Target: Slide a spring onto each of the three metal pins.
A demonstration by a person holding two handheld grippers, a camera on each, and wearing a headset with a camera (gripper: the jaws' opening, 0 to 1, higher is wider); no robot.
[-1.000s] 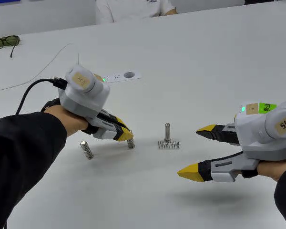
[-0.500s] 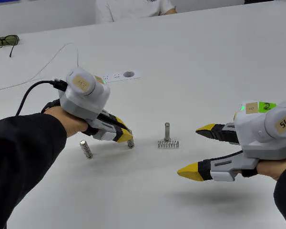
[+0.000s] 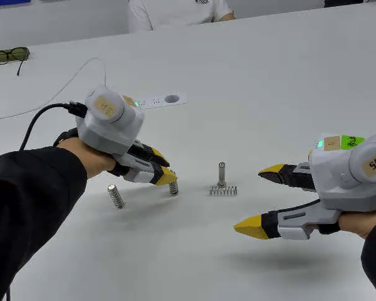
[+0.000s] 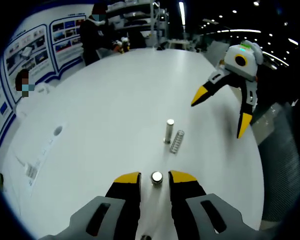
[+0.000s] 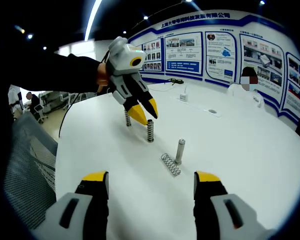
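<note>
White matte tabletop [image 3: 269, 94], room walls carrying blue-bordered display boards [image 5: 225, 47]: loose steel coil spring [image 3: 223, 190] lies just beside bare upright metal pin [image 3: 221, 174]; left gripper [image 3: 166, 176] narrowly parted over spring-sleeved pin [image 3: 173, 187]; right gripper [image 3: 260, 198] spread wide, empty.

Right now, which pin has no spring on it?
The bare pin nearest the right gripper; its spring lies flat beside it. The far-left pin and the middle pin by the left gripper wear springs.

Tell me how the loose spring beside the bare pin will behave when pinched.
The loose spring lies on its side, so a nudge will likely roll it. Its open coils probably compress under a pinch. It looks small, so probably light.
</note>
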